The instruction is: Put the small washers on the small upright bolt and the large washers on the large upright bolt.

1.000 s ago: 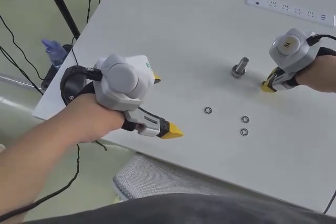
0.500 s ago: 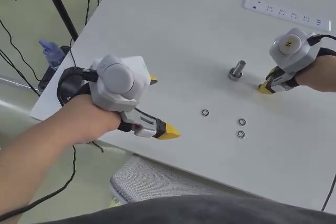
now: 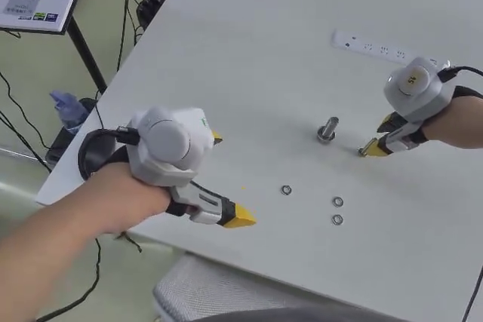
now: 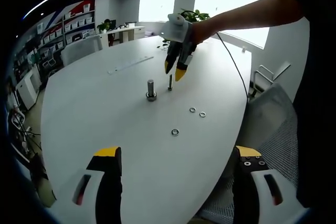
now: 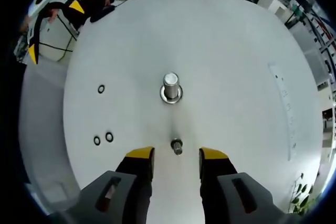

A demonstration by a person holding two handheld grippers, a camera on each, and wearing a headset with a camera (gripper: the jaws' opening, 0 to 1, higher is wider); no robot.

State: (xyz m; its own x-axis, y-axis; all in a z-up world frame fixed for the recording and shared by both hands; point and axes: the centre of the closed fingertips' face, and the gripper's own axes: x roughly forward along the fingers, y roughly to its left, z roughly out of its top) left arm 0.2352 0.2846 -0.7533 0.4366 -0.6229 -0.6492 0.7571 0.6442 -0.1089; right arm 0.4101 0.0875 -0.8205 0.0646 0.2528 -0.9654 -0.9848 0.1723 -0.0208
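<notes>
Large upright bolt (image 3: pixel 327 129) stands alone near the middle of the white surface (image 3: pixel 249 58), nothing threaded on its shank. Small upright bolt (image 5: pixel 177 146) stands just beside the large bolt, on the side toward the right claw (image 5: pixel 177 153). That claw is open and empty, one yellow tip on each side of the small bolt, neither touching it. Three washers lie flat on the surface, apart from the large bolt on its near side: one alone (image 3: pixel 286 190), and a close pair (image 3: pixel 337 202) (image 3: pixel 337 219). Which are small and which large cannot be told. Left claw (image 3: pixel 226 179) hovers at the near surface edge, well apart from the large bolt and beyond the lone washer, jaws spread wide, holding nothing. White power strip (image 3: pixel 377 47) lies on the far side of the large bolt, well apart from it.
</notes>
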